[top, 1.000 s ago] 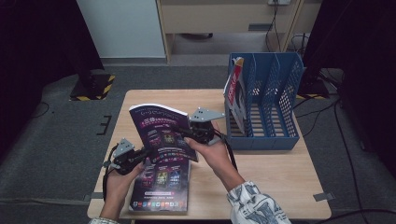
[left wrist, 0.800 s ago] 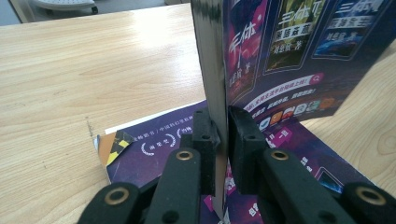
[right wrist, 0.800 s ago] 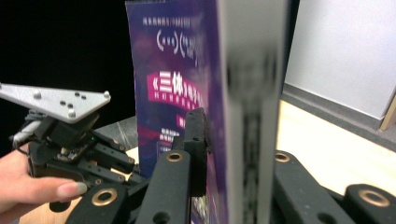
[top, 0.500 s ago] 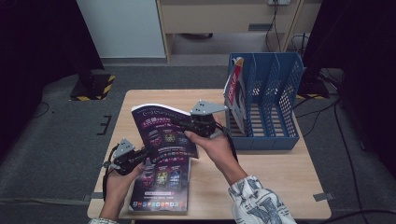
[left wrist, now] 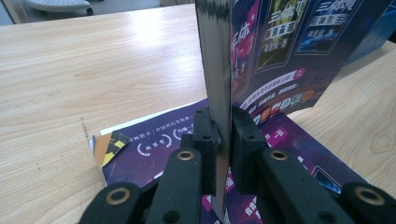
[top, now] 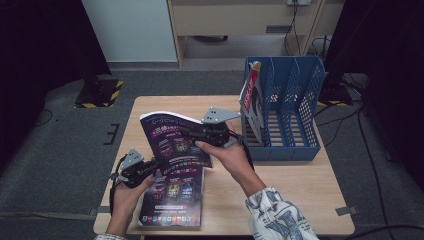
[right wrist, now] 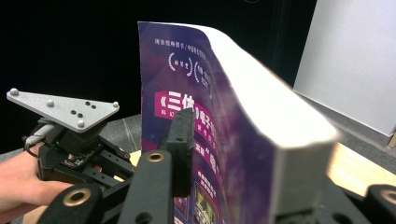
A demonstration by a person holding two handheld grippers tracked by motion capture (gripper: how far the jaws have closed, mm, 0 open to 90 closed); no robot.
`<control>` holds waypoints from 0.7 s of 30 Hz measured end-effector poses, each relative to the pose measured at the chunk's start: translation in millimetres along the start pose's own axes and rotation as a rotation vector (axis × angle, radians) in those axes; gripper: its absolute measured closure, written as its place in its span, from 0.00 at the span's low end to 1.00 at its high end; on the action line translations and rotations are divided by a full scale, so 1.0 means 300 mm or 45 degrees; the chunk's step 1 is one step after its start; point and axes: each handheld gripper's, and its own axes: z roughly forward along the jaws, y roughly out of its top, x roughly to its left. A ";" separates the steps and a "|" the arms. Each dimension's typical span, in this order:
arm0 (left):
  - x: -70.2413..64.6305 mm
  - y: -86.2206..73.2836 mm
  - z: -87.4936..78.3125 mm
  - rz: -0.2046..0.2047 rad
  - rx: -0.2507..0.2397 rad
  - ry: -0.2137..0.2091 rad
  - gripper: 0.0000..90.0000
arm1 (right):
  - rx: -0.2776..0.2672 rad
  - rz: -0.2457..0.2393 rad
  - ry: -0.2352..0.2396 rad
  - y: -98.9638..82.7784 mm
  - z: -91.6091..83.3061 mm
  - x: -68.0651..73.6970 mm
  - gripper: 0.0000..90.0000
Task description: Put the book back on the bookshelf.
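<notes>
Left gripper view: left gripper (left wrist: 223,135) clamping, jaws nearly together, on the lower edge of a raised purple book (left wrist: 280,51), standing upright over a second purple book (left wrist: 154,140) lying flat on the wooden table (left wrist: 93,70). Right gripper view: right gripper (right wrist: 233,154) straddling the raised book's thick side, jaws just opening, left pad apart from the cover. High view: raised book (top: 172,140) tilting mid-table, beside the blue file rack (top: 290,110).

left gripper (left wrist: 223,140): jaws clamped | right gripper (right wrist: 224,154): jaws apparently just loosening
</notes>
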 end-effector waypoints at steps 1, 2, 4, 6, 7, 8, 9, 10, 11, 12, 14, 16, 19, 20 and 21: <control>0.000 0.000 0.000 0.001 0.000 -0.001 0.91 | -0.001 -0.002 -0.003 0.000 0.000 0.000 0.74; 0.000 0.000 0.000 0.001 0.000 -0.001 0.91 | -0.001 -0.007 -0.005 -0.001 0.000 -0.001 0.74; -0.001 0.000 -0.001 0.003 0.001 0.000 0.91 | -0.003 -0.010 -0.007 0.000 0.000 0.000 0.73; 0.000 0.000 -0.001 0.001 0.002 0.003 0.91 | -0.008 -0.025 -0.017 0.002 0.001 0.001 0.80; 0.001 0.000 -0.001 -0.003 0.002 0.003 0.91 | -0.007 -0.035 -0.017 0.002 0.000 0.003 0.82; 0.001 -0.001 -0.001 -0.004 0.001 0.005 0.91 | -0.009 -0.034 -0.013 0.001 -0.001 0.003 0.83; 0.000 -0.001 -0.001 -0.003 0.001 0.006 0.91 | -0.012 -0.039 -0.017 0.001 -0.001 0.004 0.87; 0.000 -0.001 -0.001 -0.003 0.001 0.006 0.91 | -0.011 -0.044 -0.026 0.001 -0.002 0.004 0.88; 0.000 0.000 -0.001 -0.002 0.000 0.007 0.91 | -0.012 -0.033 -0.026 0.002 -0.003 0.004 0.88; 0.000 0.000 0.000 -0.002 0.001 0.012 0.91 | -0.012 -0.032 -0.024 0.001 -0.004 0.002 0.88; -0.001 0.001 0.000 -0.003 0.000 0.016 0.91 | -0.014 -0.027 -0.019 0.000 -0.008 0.003 0.88; -0.001 0.001 0.001 -0.003 -0.002 0.021 0.91 | -0.018 -0.026 -0.026 -0.003 -0.011 0.003 0.89; -0.002 0.001 0.001 -0.006 -0.007 0.021 0.91 | -0.025 -0.028 -0.031 -0.008 -0.018 0.002 0.89; -0.003 0.001 0.000 -0.003 -0.006 0.022 0.91 | -0.026 -0.022 -0.031 -0.009 -0.019 0.002 0.90; -0.005 0.002 0.000 -0.002 -0.008 0.023 0.91 | -0.026 -0.025 -0.033 -0.009 -0.022 0.002 0.90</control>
